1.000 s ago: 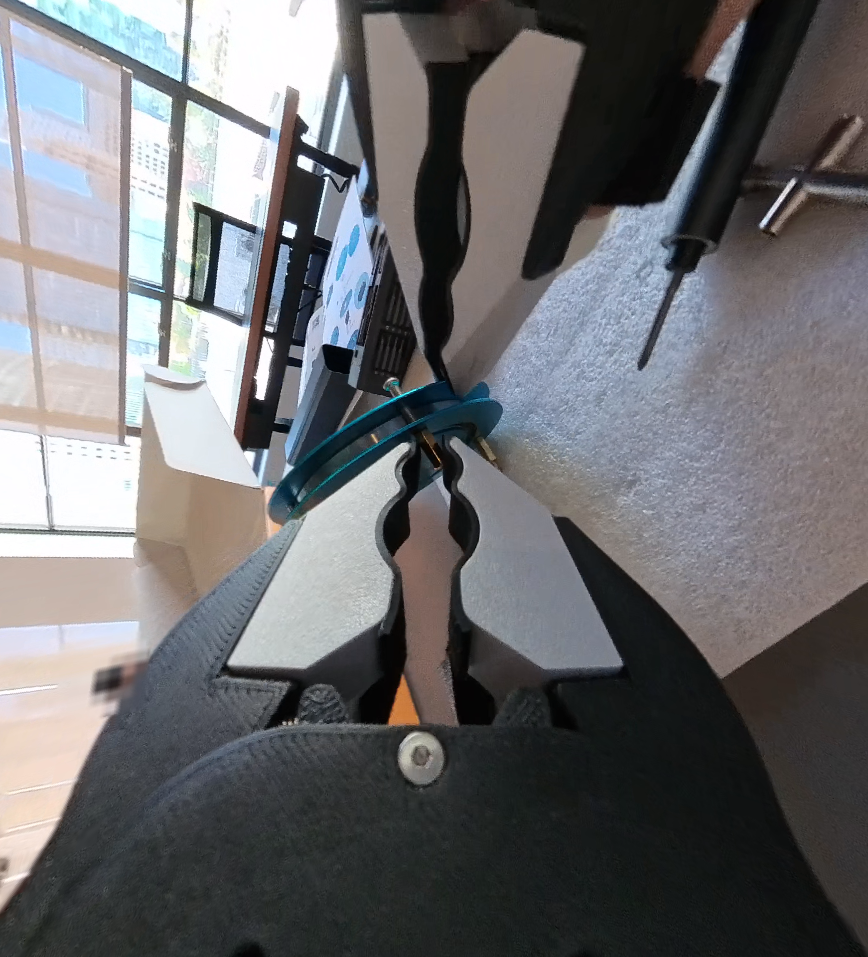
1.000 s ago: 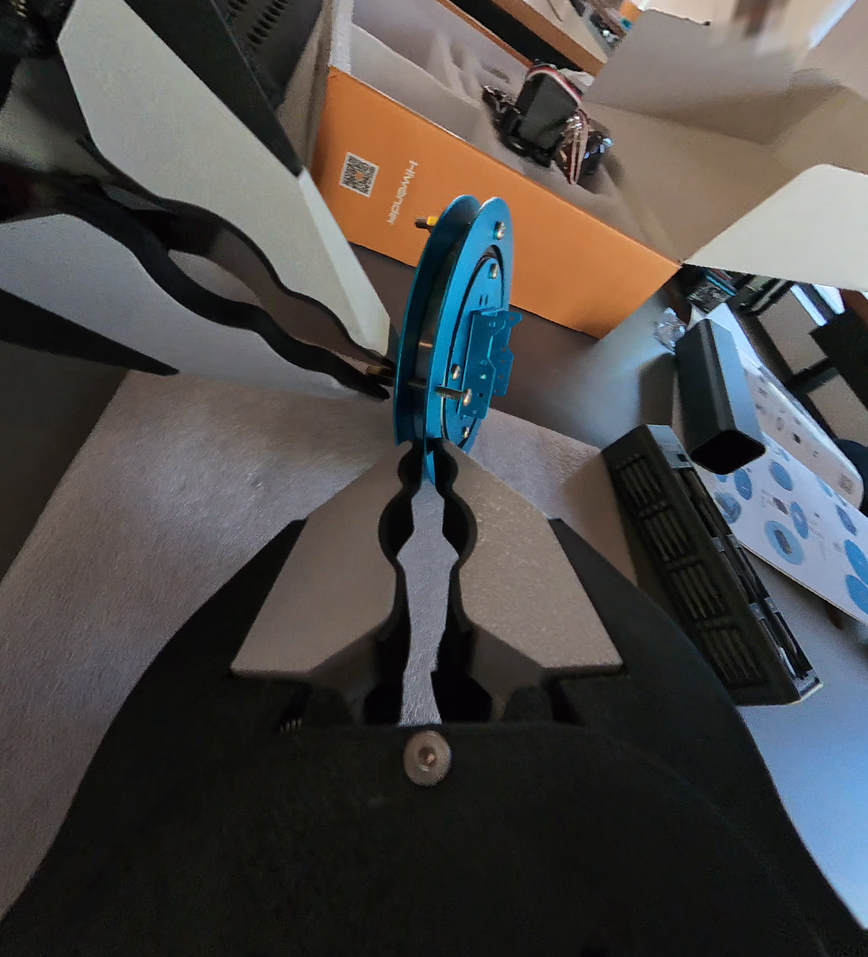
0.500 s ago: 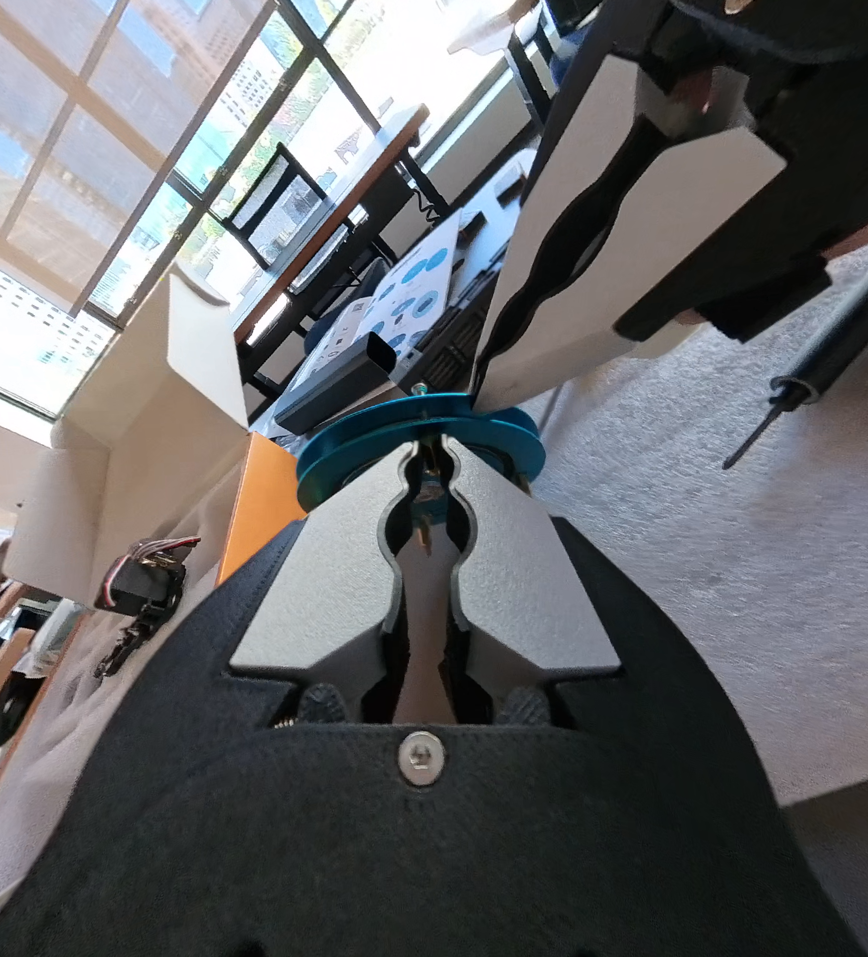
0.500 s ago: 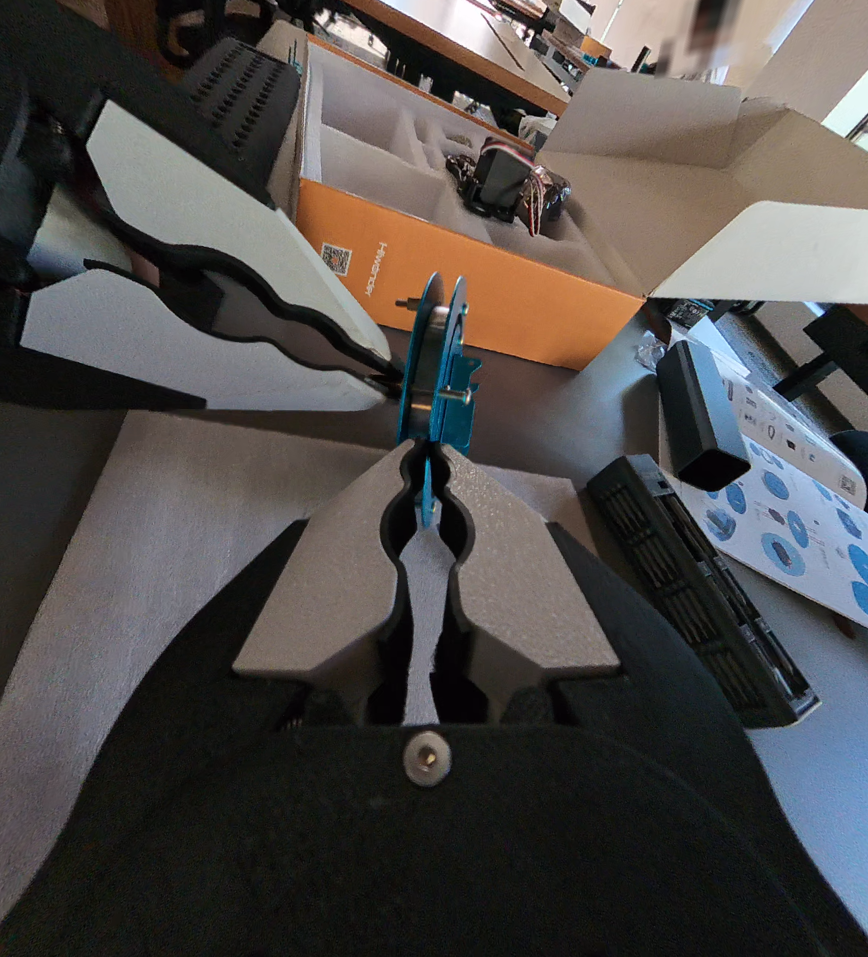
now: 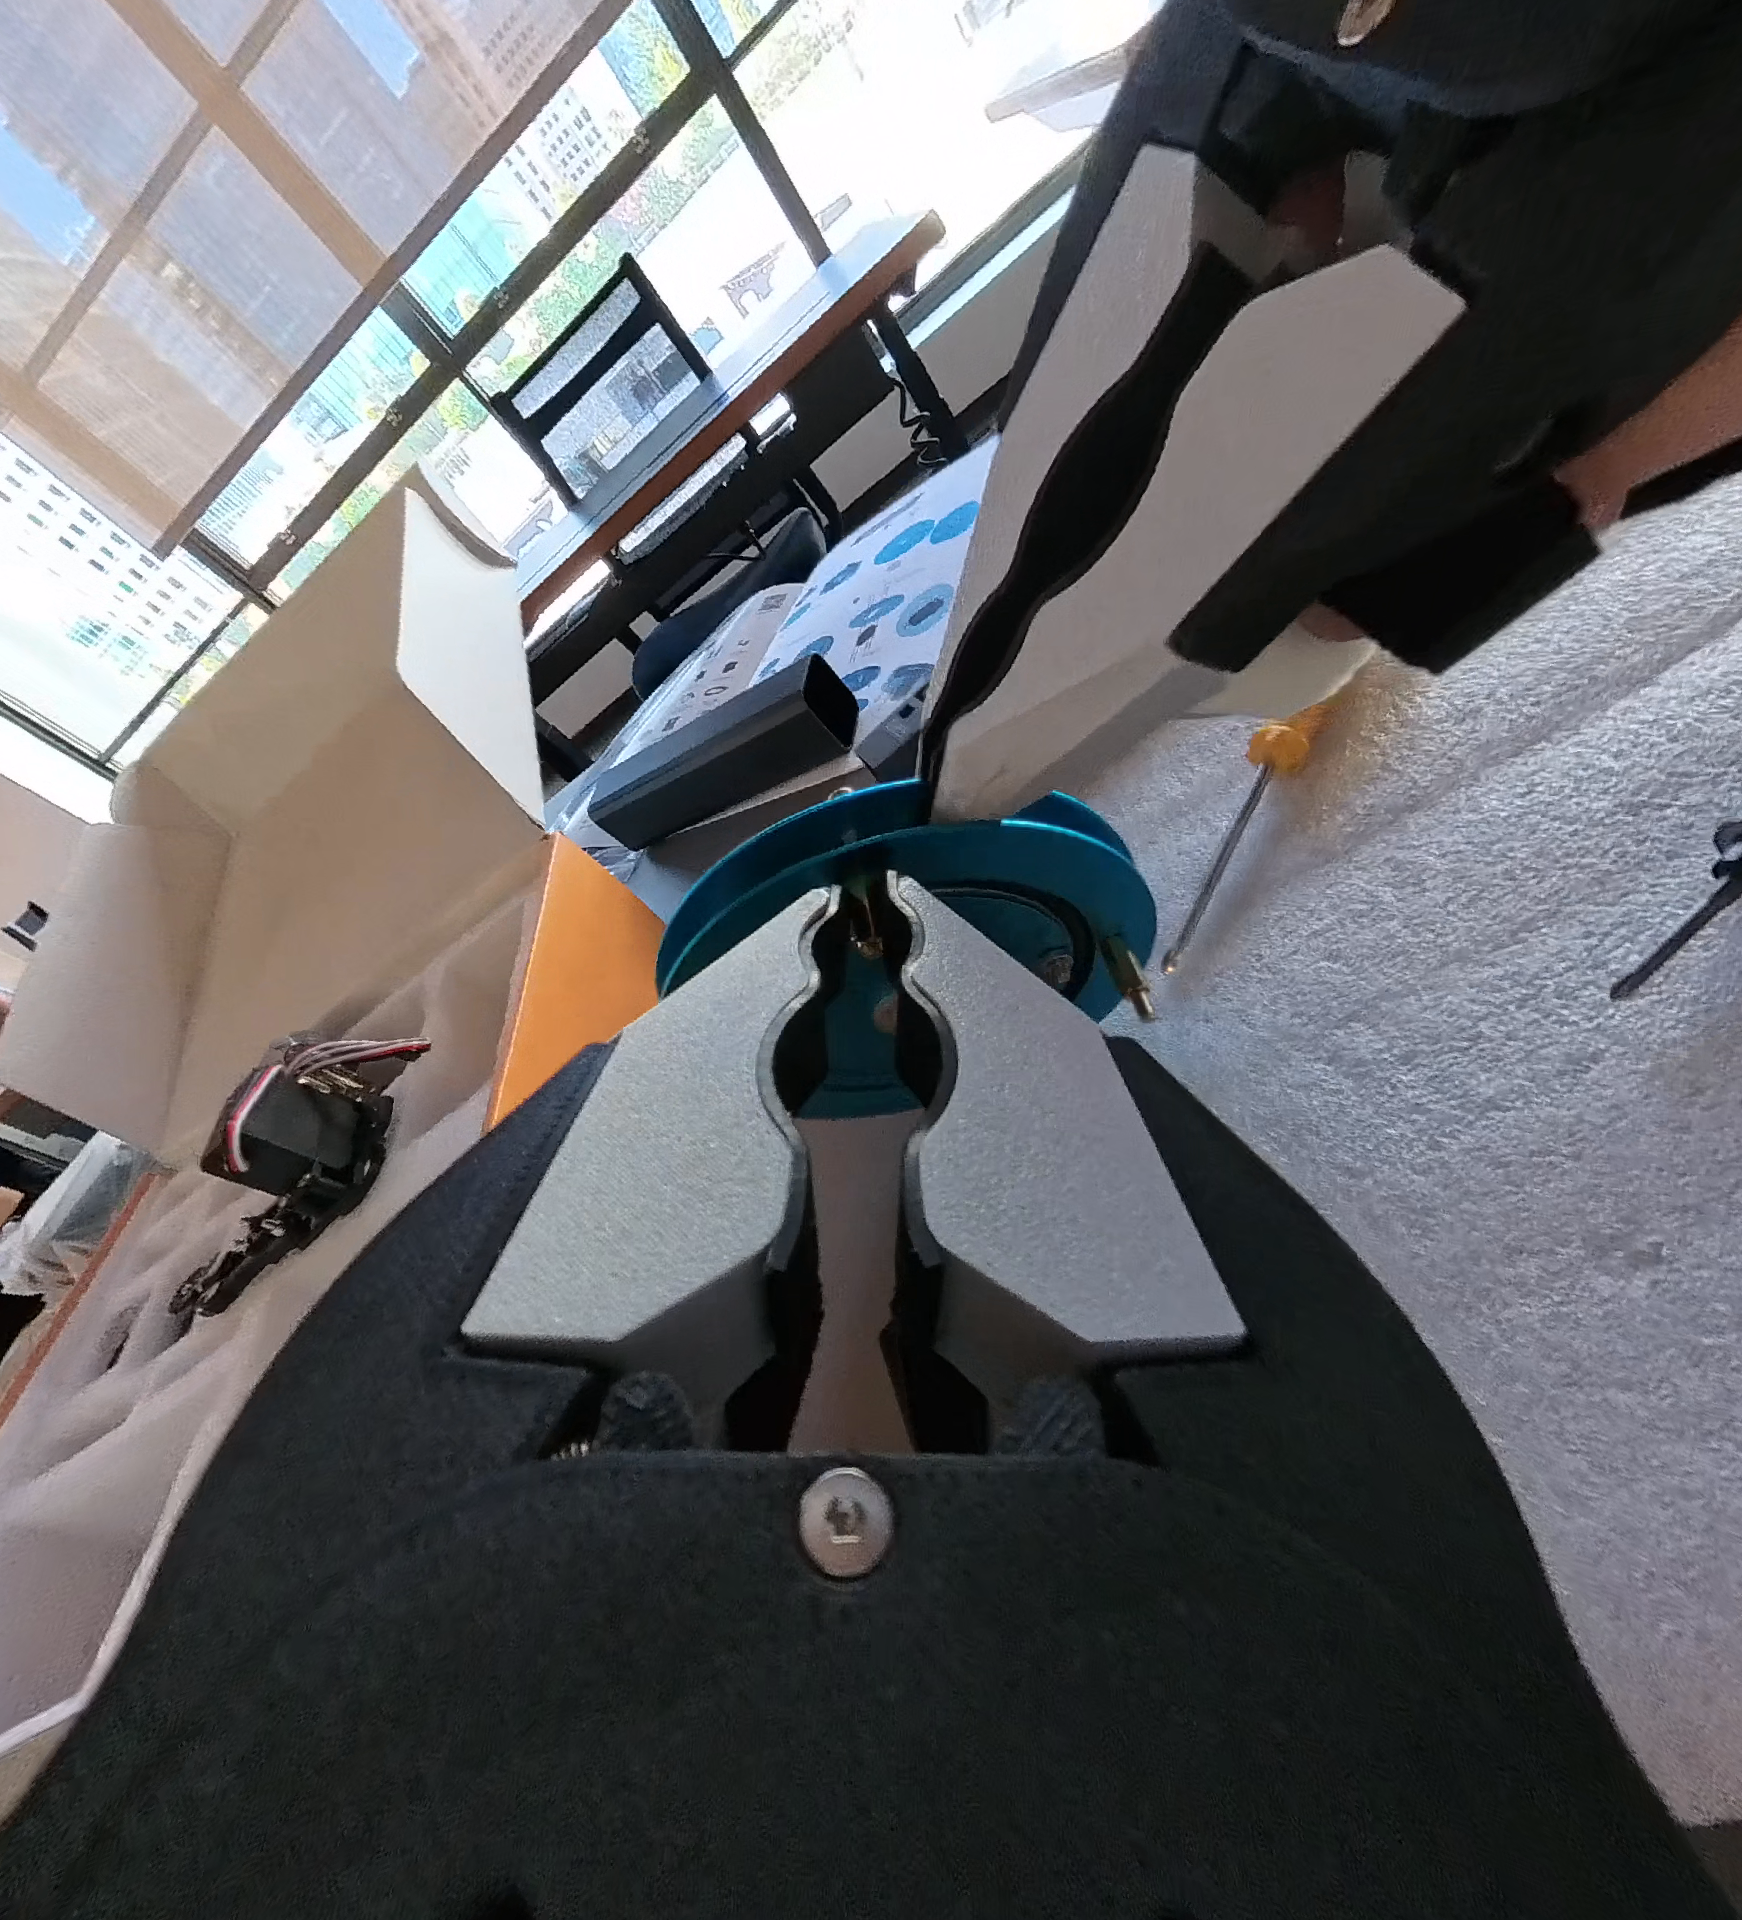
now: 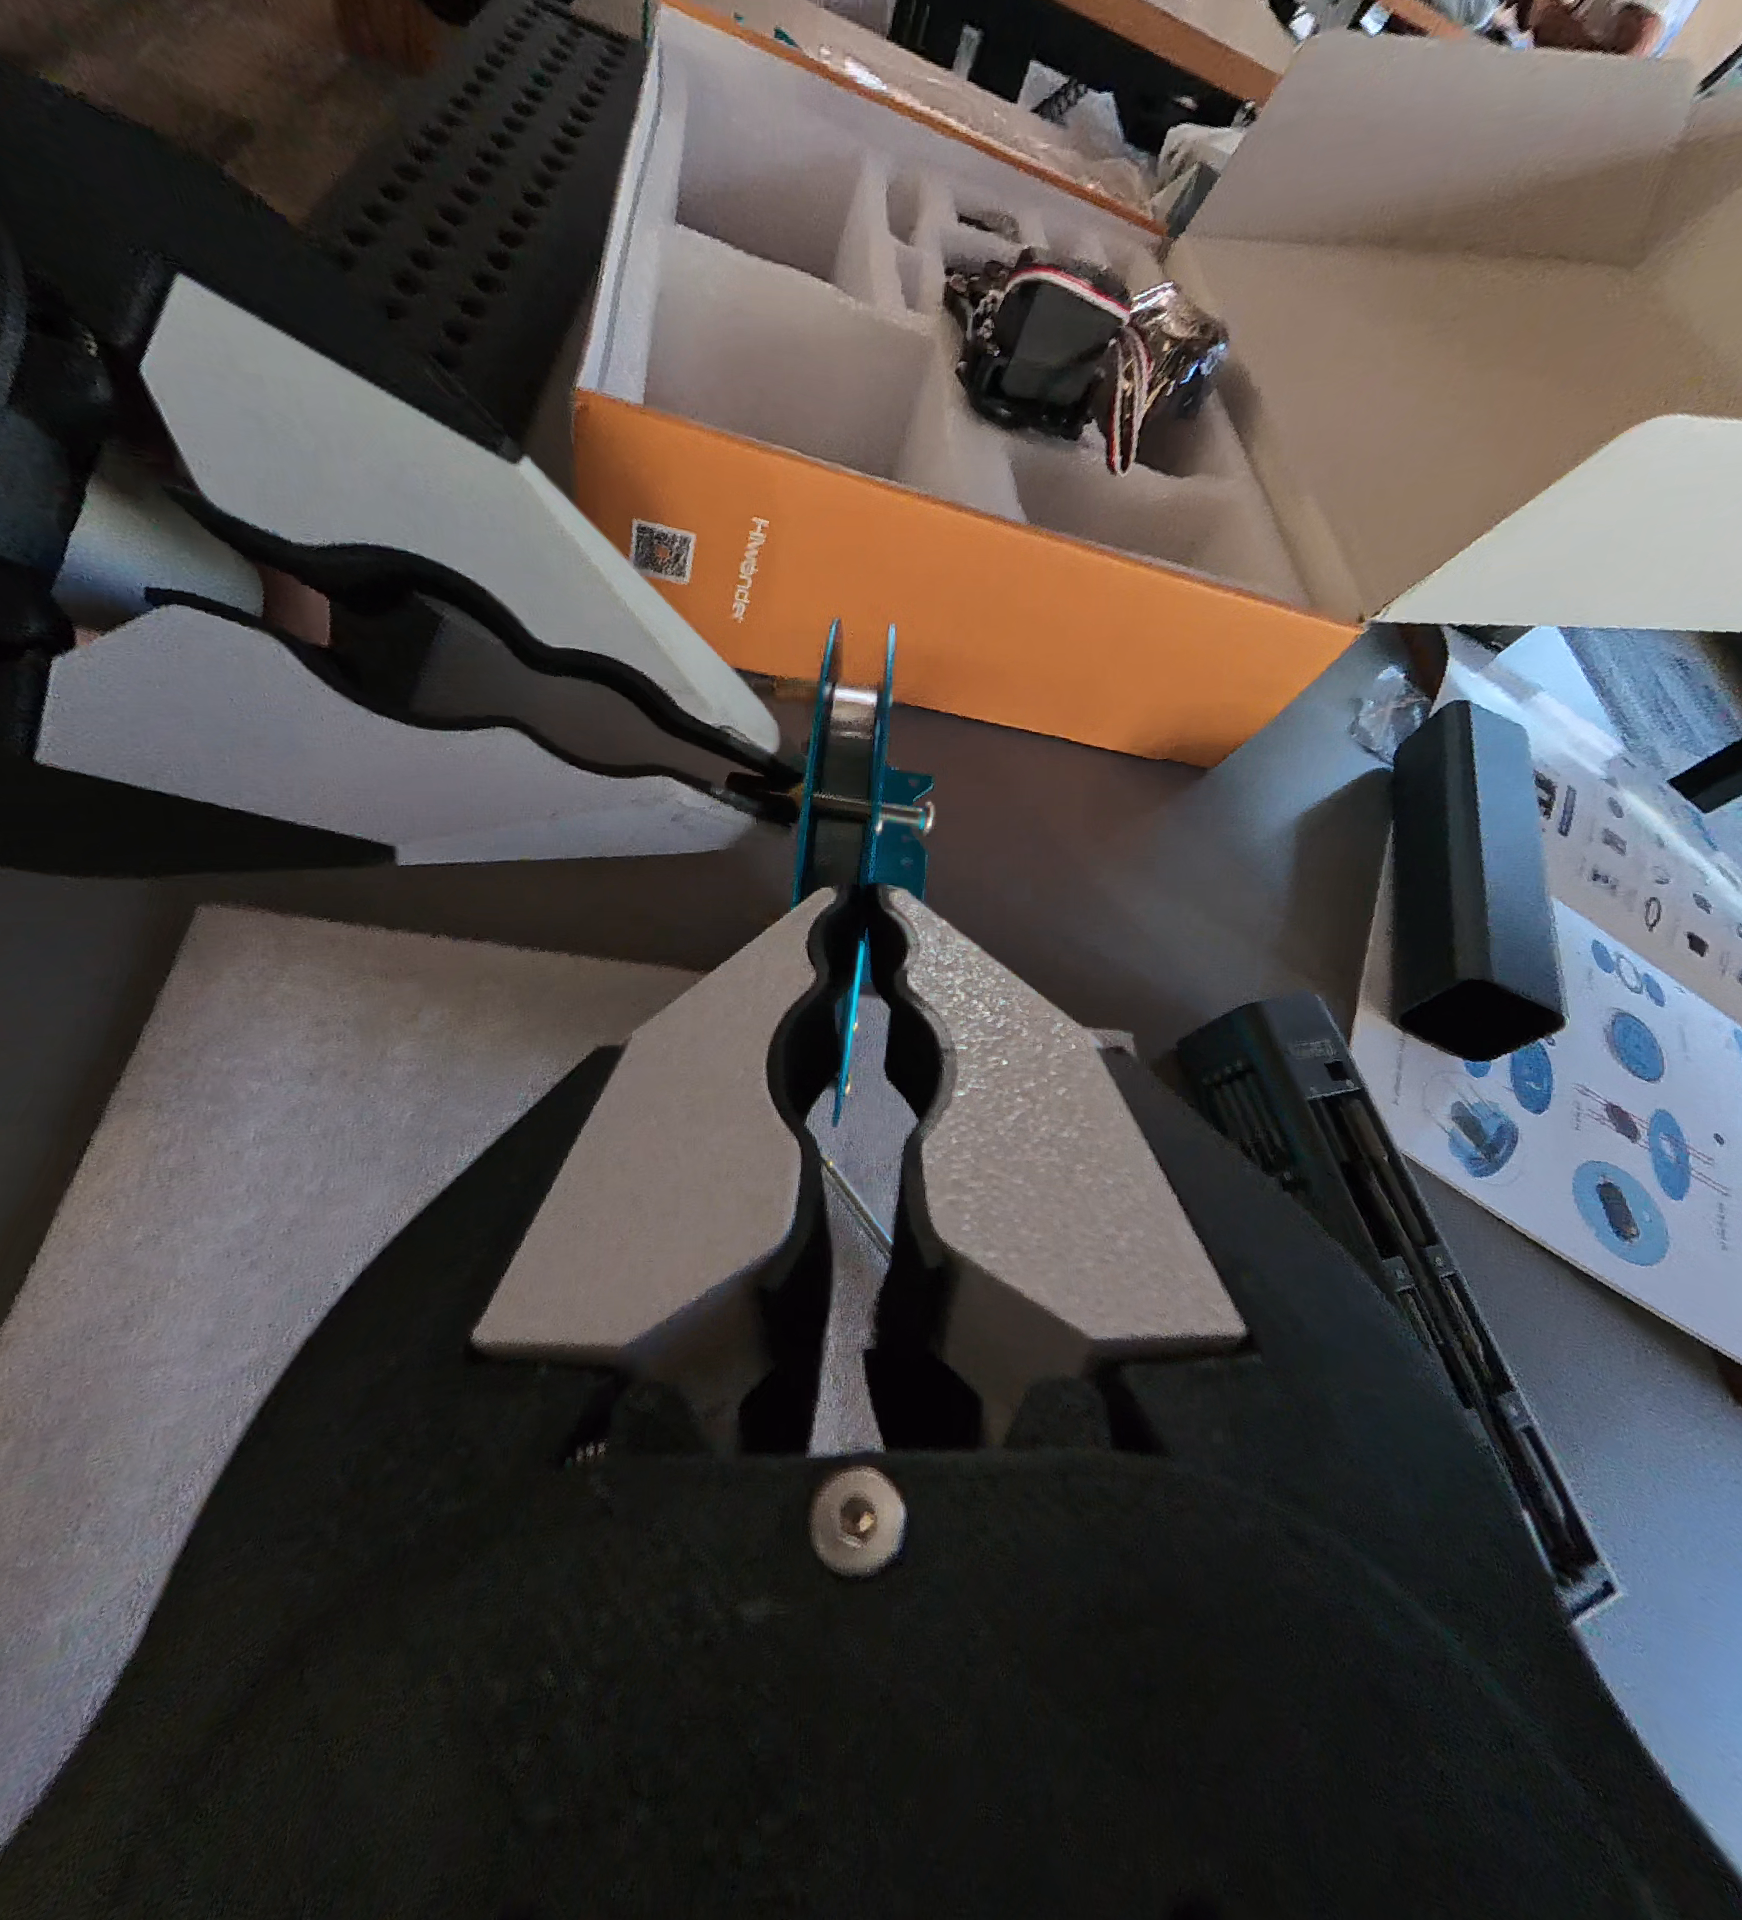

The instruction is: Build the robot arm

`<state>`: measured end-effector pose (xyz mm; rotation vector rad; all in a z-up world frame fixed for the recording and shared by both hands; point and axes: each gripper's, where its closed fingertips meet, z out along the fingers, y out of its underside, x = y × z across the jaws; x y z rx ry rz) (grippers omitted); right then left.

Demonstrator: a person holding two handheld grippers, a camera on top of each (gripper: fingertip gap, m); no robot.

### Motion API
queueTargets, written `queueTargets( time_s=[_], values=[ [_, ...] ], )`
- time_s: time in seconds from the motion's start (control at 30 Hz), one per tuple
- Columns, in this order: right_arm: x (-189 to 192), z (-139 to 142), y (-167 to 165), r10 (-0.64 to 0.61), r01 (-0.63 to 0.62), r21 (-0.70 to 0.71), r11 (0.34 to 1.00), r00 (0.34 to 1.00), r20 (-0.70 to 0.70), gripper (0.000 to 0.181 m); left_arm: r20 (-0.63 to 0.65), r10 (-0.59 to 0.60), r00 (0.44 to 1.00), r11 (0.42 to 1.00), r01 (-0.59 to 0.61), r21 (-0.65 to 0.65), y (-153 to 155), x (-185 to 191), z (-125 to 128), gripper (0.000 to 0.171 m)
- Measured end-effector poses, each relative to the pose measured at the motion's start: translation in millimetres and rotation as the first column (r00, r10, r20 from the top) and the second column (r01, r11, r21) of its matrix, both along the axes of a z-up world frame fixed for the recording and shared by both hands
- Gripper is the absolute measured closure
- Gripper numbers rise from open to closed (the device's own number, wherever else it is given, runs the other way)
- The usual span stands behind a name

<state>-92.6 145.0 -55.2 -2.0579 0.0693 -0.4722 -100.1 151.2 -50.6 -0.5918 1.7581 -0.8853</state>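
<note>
- Above the near edge of the grey foam mat [image 6: 347,1091], both grippers meet on one blue double-disc assembly [image 5: 950,842], held clear of the mat.
- Right gripper [image 6: 862,904]: jaws closed on the rim of one blue plate, which runs back edge-on between the fingers. The discs stand upright in this view, a small blue bracket [image 6: 903,831] and a screw on their right face.
- Left gripper [image 5: 872,899]: jaws drawn together on a brass standoff [image 5: 862,920] on the assembly's face; the blue metal sits right at the tips and back into the scalloped gap. From the right wrist view it comes in from the left, tips pinching the post end.
- Judgement: gripped from two directions at right angles, the piece is steadied against turning, one gripper on the rim, one on the post.
- A second brass standoff [image 5: 1127,982] juts free from the disc face.
- On the mat beyond: a yellow-handled screwdriver [image 5: 1231,821] and a black-handled driver [image 5: 1740,883], neither touched.
- Past the mat's far edge, an open orange box [image 6: 950,613] with foam compartments holding a wired black servo [image 6: 1064,353].
- Toward the table's right side: a black bit case [image 6: 1366,1226], a black tube [image 6: 1469,873], a printed sheet [image 6: 1677,1143].
</note>
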Motion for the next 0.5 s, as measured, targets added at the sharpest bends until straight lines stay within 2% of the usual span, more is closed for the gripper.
queueTargets(
  time_s=[0.2,0.33,0.4,0.5],
  values=[
    [0,23,-1,-0.028,0.039,0.111,0.993,0.995,-0.095,0.181,0.011,-0.014,1.000,1.000,0.014,-0.008,1,4,19,0.169],
    [-16,41,-15,-0.107,0.130,0.165,0.978,0.984,-0.142,0.181,0.042,-0.057,0.997,0.998,0.056,0.031,-12,-10,38,0.169],
    [-31,41,-25,-0.152,0.189,0.212,0.959,0.972,-0.179,0.181,0.043,-0.103,0.994,0.993,0.100,0.069,-22,-24,40,0.168],
    [-56,20,-38,-0.207,0.266,0.225,0.937,0.945,-0.255,0.181,0.005,-0.164,0.986,0.979,0.163,0.125,-36,-48,22,0.168]
  ],
)
